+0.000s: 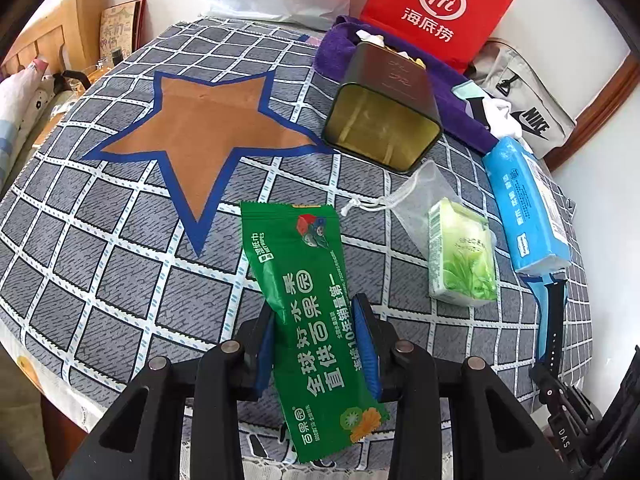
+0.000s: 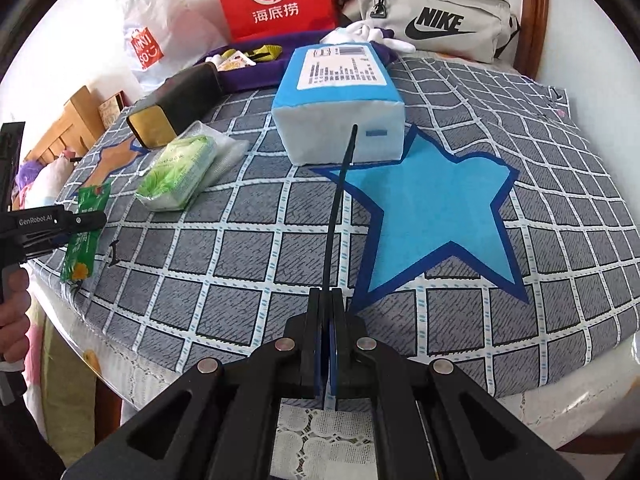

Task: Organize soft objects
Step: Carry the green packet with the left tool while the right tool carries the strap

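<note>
Left claw grips the one flat green wet-wipe packet across its width, long axis running straight ahead, raised over the grey checked cloth on the surface. Right claw is pinched shut on a thin black strap pointing toward the single blue-and-white tissue brick. One pale green tissue pack lies right of the left claw, with one open olive tin beyond.

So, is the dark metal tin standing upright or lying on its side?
On its side. The dark metal tin lies along the checked cloth, its gold-coloured end turned toward the left wrist camera.
</note>
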Action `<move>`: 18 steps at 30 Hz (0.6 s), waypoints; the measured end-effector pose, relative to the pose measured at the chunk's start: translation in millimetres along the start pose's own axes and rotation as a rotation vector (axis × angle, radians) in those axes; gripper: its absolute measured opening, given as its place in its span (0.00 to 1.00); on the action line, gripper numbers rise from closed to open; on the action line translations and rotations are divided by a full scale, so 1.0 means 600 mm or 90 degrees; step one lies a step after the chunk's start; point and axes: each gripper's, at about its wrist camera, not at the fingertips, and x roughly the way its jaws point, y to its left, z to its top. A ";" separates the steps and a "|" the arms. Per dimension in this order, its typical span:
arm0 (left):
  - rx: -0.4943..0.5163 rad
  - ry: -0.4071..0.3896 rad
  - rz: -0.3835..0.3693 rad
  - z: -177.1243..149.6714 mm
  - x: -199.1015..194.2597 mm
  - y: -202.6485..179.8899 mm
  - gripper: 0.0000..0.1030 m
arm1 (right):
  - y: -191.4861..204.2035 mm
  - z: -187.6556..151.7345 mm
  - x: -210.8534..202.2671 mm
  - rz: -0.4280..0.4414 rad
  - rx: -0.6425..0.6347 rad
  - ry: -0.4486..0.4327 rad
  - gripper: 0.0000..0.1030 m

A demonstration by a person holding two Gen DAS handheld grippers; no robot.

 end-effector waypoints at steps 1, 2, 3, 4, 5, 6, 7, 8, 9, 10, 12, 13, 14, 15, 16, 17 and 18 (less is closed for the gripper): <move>0.002 -0.001 -0.001 0.000 -0.003 -0.002 0.33 | 0.000 0.000 -0.004 0.000 0.000 -0.001 0.03; 0.006 -0.003 -0.002 0.001 -0.007 -0.007 0.33 | 0.001 0.001 -0.009 0.000 0.000 -0.003 0.03; 0.010 -0.005 -0.003 0.002 -0.011 -0.010 0.33 | 0.002 0.003 -0.013 0.001 0.000 -0.006 0.03; 0.017 -0.008 -0.004 0.005 -0.017 -0.016 0.33 | 0.003 0.006 -0.019 0.001 -0.002 -0.009 0.03; 0.022 -0.012 -0.003 0.008 -0.022 -0.021 0.33 | 0.004 0.008 -0.024 0.001 -0.002 -0.012 0.03; 0.025 -0.016 -0.002 0.011 -0.028 -0.025 0.33 | 0.005 0.011 -0.029 0.000 -0.003 -0.015 0.03; 0.028 -0.022 -0.002 0.015 -0.034 -0.029 0.33 | 0.005 0.015 -0.036 -0.001 -0.004 -0.018 0.03; 0.031 -0.025 -0.004 0.019 -0.040 -0.032 0.33 | 0.005 0.018 -0.041 -0.001 -0.006 -0.021 0.03; 0.031 -0.027 -0.009 0.023 -0.046 -0.037 0.33 | 0.006 0.022 -0.048 -0.002 -0.009 -0.026 0.03; 0.033 -0.029 -0.014 0.027 -0.053 -0.041 0.33 | 0.006 0.027 -0.052 -0.002 -0.013 -0.029 0.03; 0.038 -0.037 -0.019 0.034 -0.064 -0.047 0.33 | 0.009 0.035 -0.060 -0.004 -0.017 -0.032 0.03; 0.040 -0.041 -0.020 0.038 -0.069 -0.049 0.33 | 0.010 0.040 -0.062 -0.003 -0.019 -0.032 0.03; 0.041 -0.042 -0.022 0.041 -0.073 -0.051 0.33 | 0.010 0.045 -0.065 0.000 -0.019 -0.033 0.03; 0.043 -0.044 -0.025 0.045 -0.078 -0.054 0.33 | 0.010 0.050 -0.067 0.002 -0.020 -0.035 0.03; 0.044 -0.047 -0.026 0.049 -0.083 -0.057 0.33 | 0.011 0.056 -0.069 0.002 -0.021 -0.036 0.03; 0.047 -0.051 -0.025 0.052 -0.088 -0.060 0.33 | 0.012 0.062 -0.072 0.005 -0.024 -0.039 0.03; 0.049 -0.054 -0.023 0.057 -0.092 -0.063 0.33 | 0.013 0.069 -0.076 0.005 -0.026 -0.042 0.03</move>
